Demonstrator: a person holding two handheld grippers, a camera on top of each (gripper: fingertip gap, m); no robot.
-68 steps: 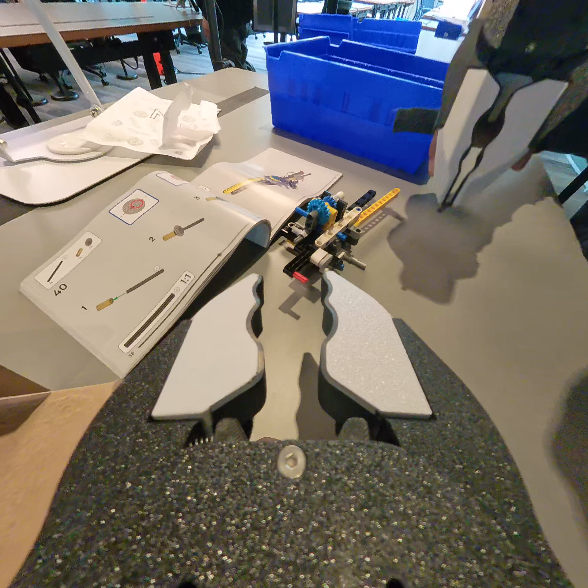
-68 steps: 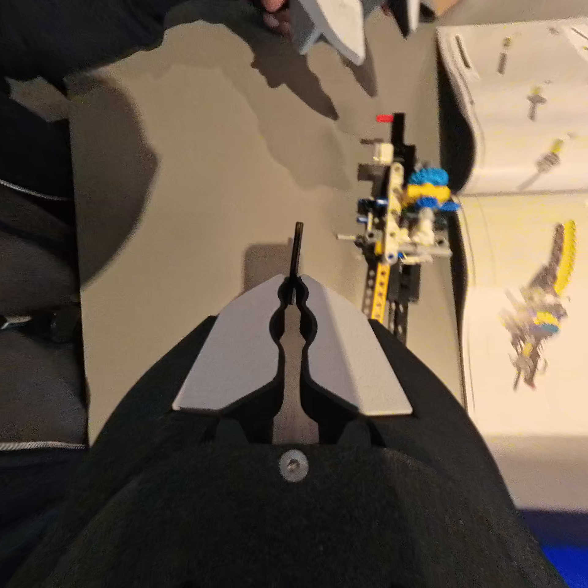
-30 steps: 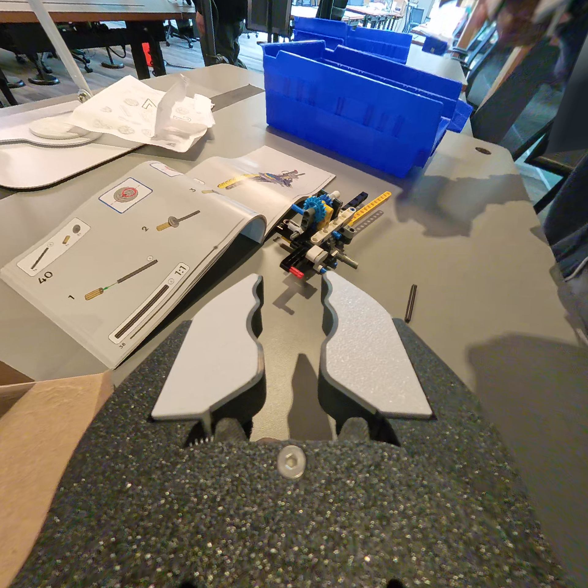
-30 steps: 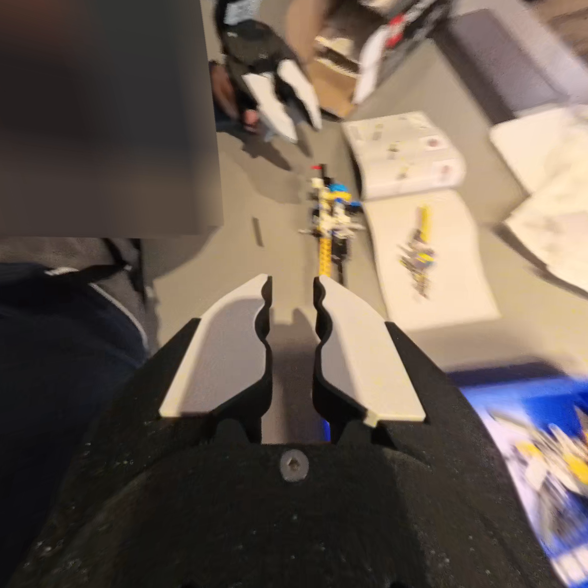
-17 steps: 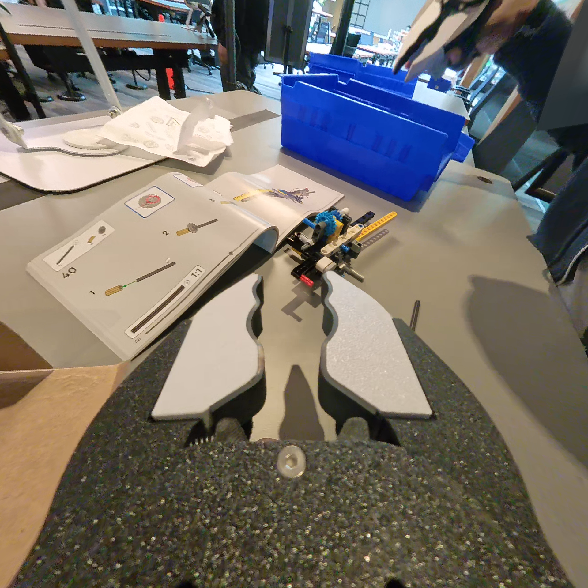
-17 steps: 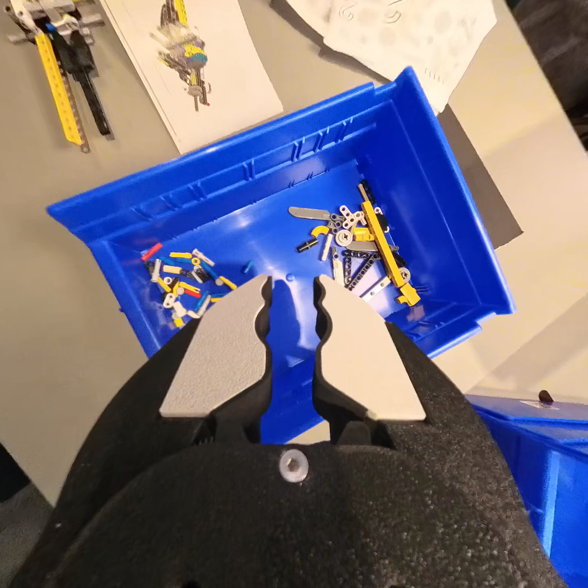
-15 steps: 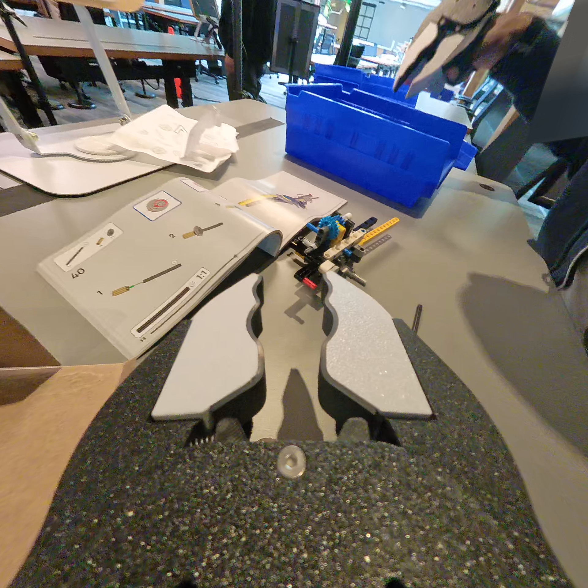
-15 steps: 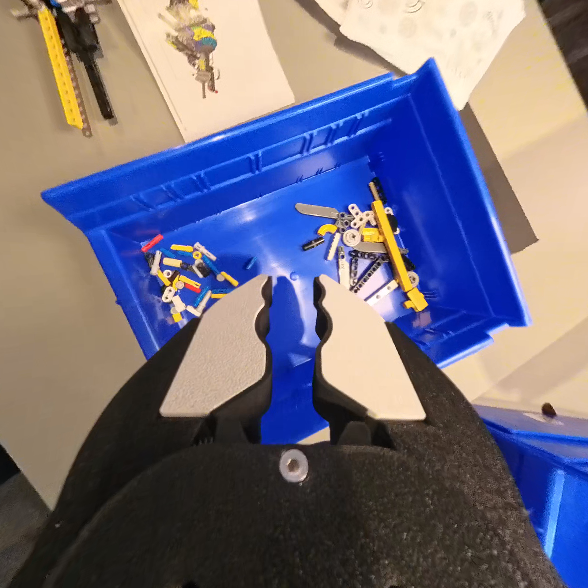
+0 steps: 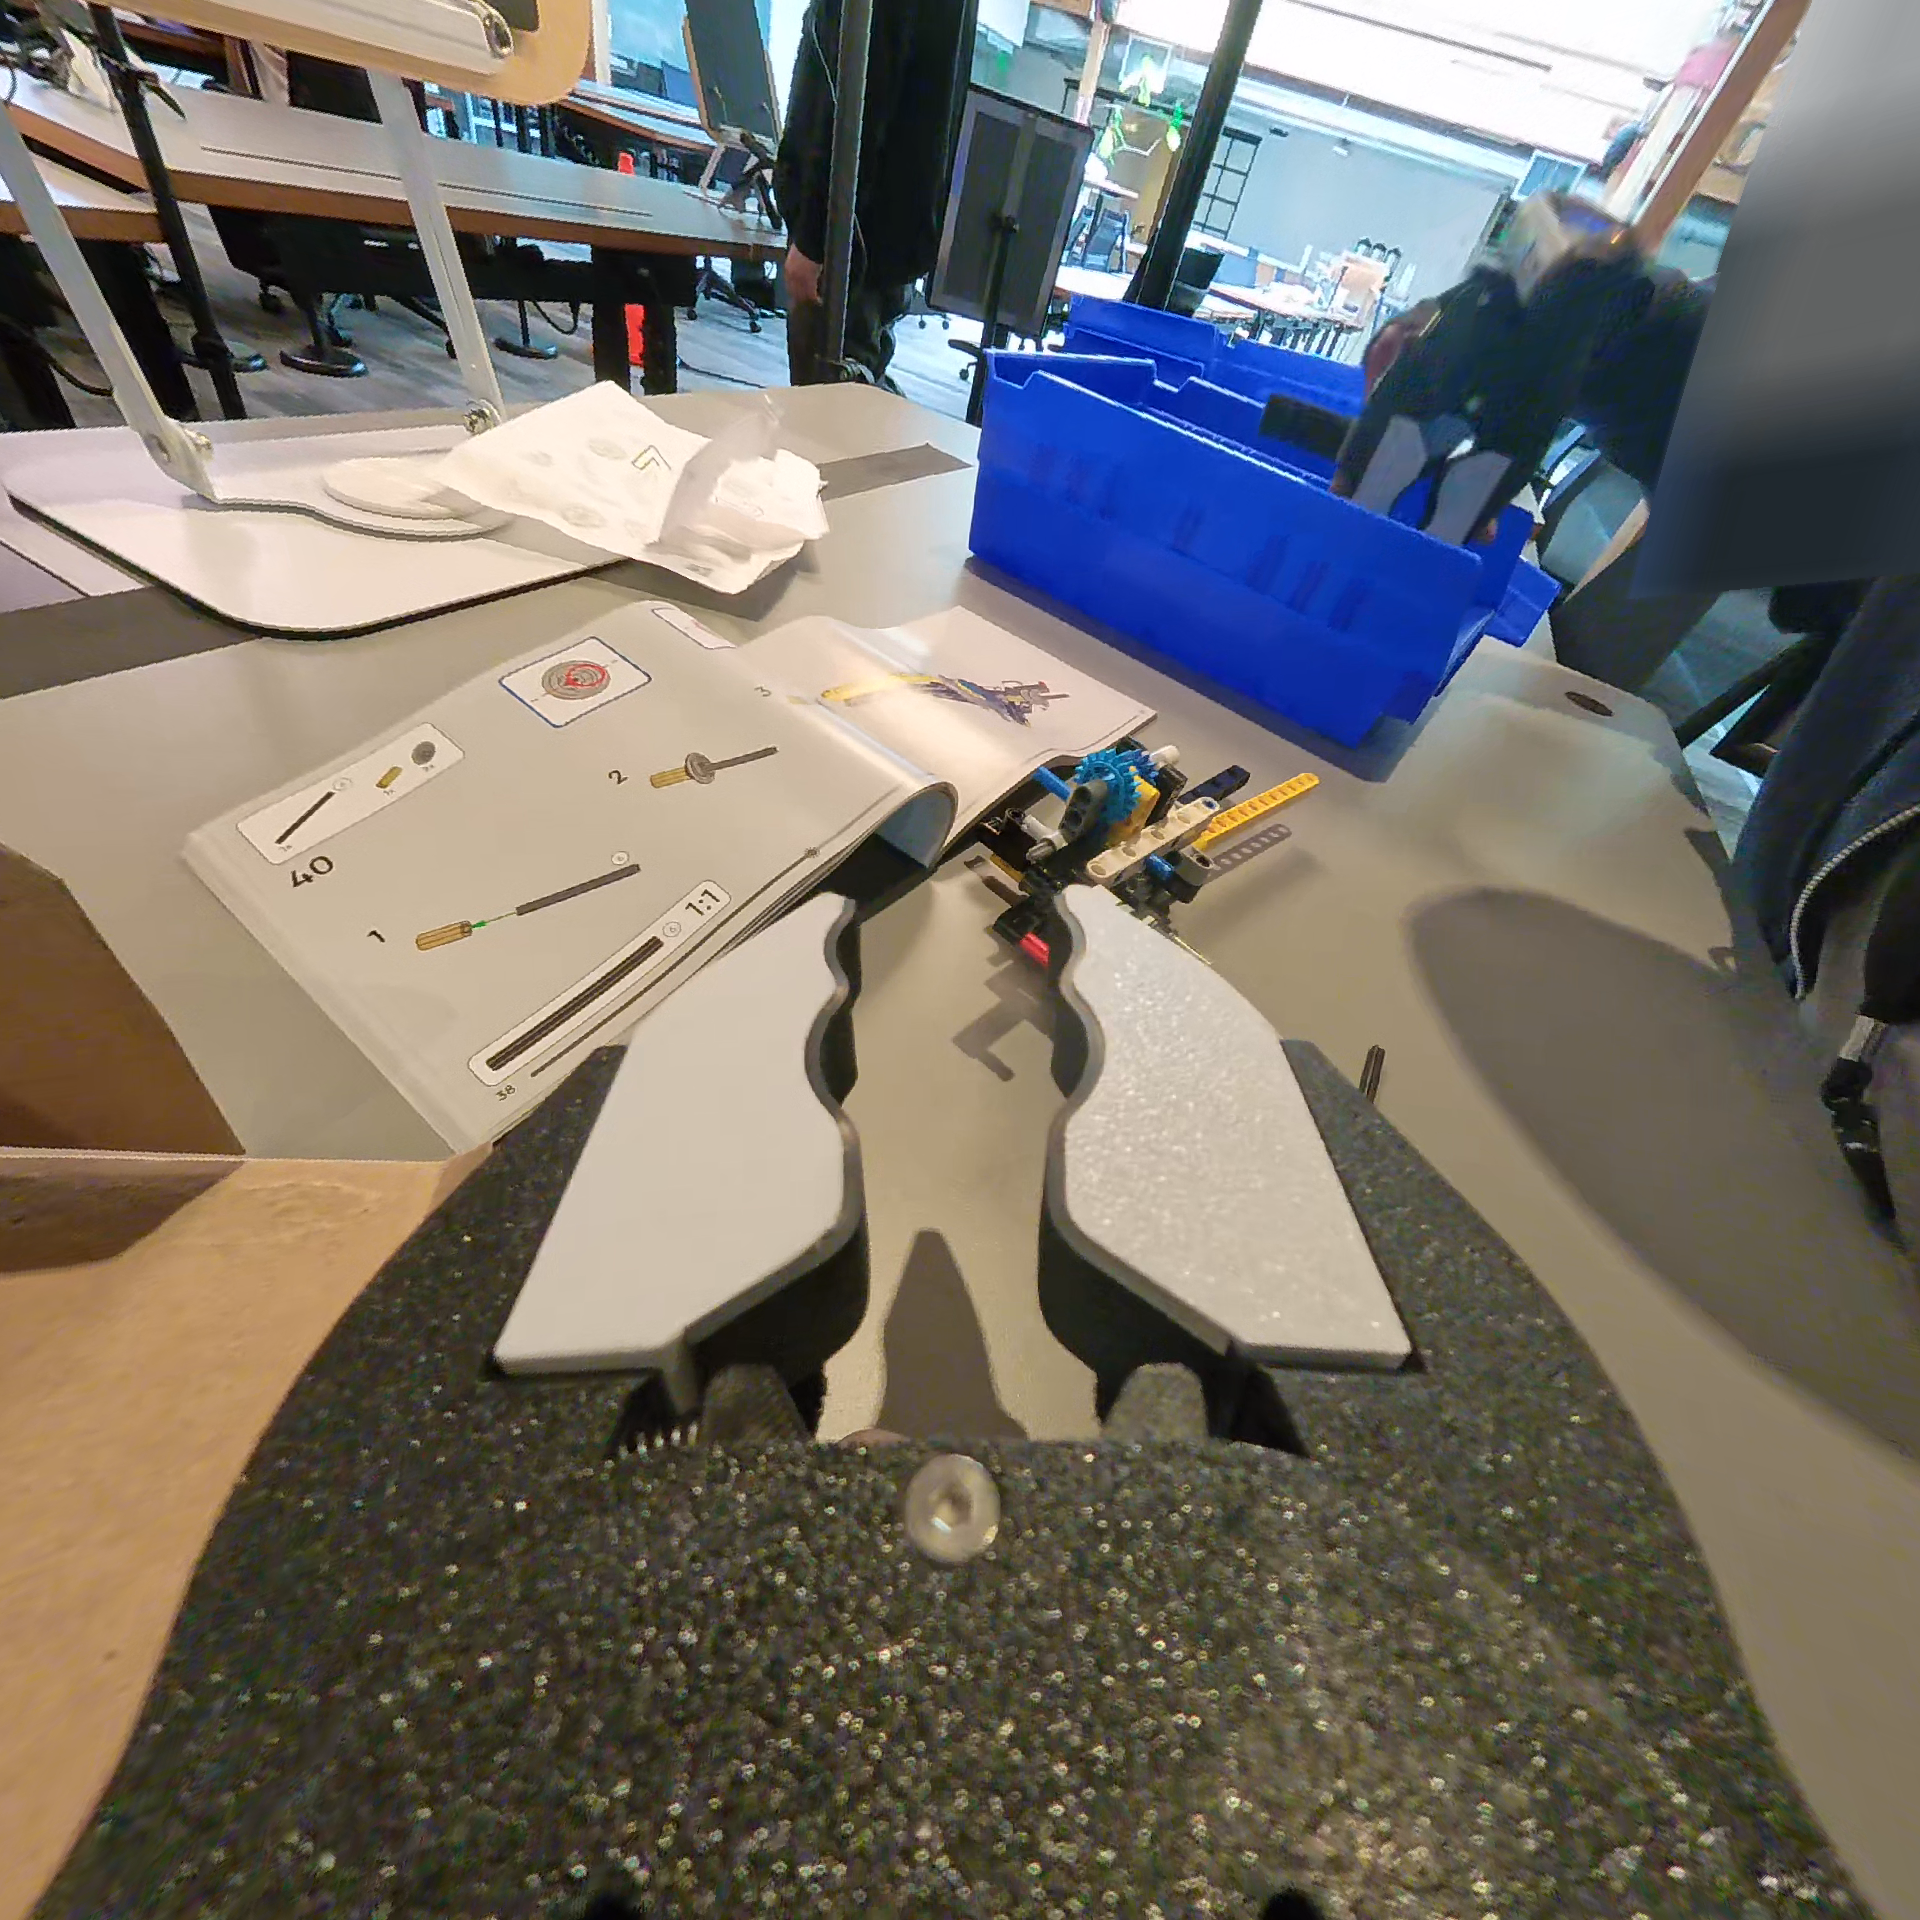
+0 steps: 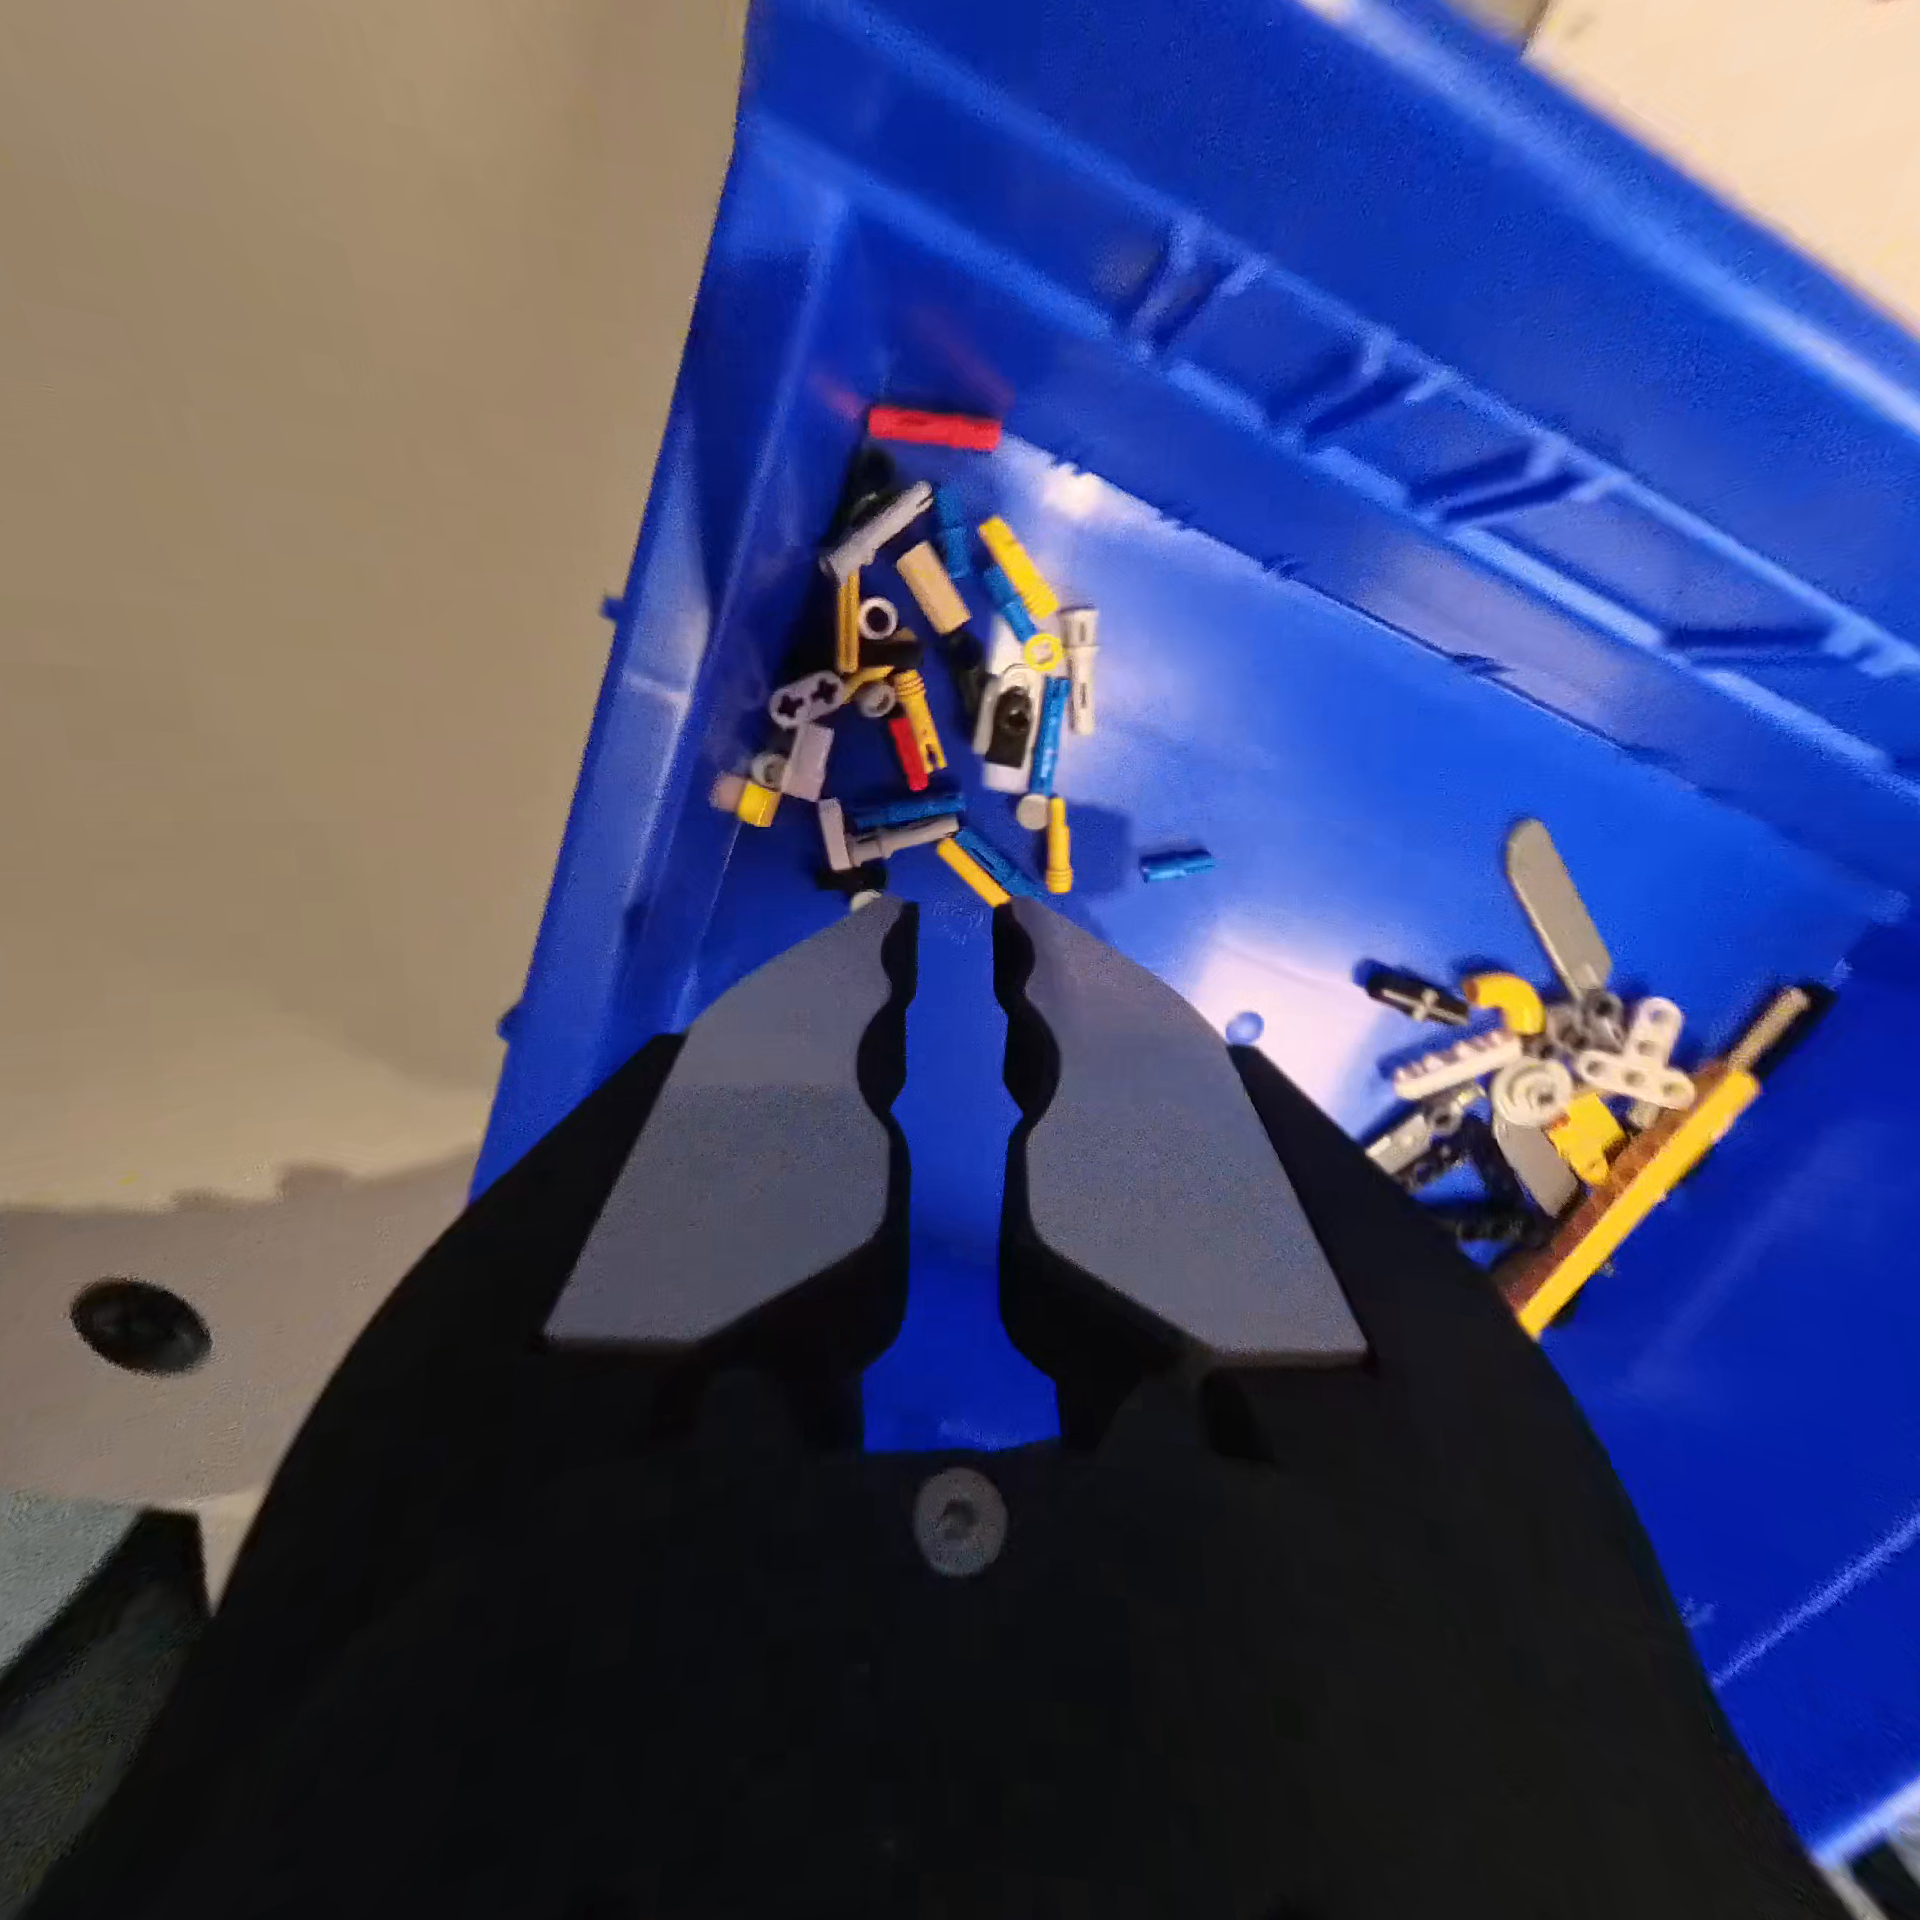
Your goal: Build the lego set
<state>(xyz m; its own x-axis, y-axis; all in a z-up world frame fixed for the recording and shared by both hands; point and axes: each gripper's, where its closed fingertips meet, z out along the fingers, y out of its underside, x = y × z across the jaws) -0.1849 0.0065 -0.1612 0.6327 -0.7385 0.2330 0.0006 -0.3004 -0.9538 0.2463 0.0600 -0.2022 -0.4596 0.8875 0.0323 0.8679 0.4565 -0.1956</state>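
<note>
Setting: open-plan workshop or lab | Evidence: rows of long desks (image 9: pixel 436 187) and rolling chairs seen behind a grey worktop (image 9: pixel 1351 935) | Storage: blue parts bins (image 9: pixel 1226 561) stacked on it | Lighting: large windows (image 9: pixel 1382 62) at rear

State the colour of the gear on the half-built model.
Blue gear, clearest in the left wrist view.

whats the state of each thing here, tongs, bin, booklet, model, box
left tongs: open, empty
right tongs: open, empty, inside bin
bin: holds loose parts
booklet: lying open
model: partly built, on table
box: flap open
</note>
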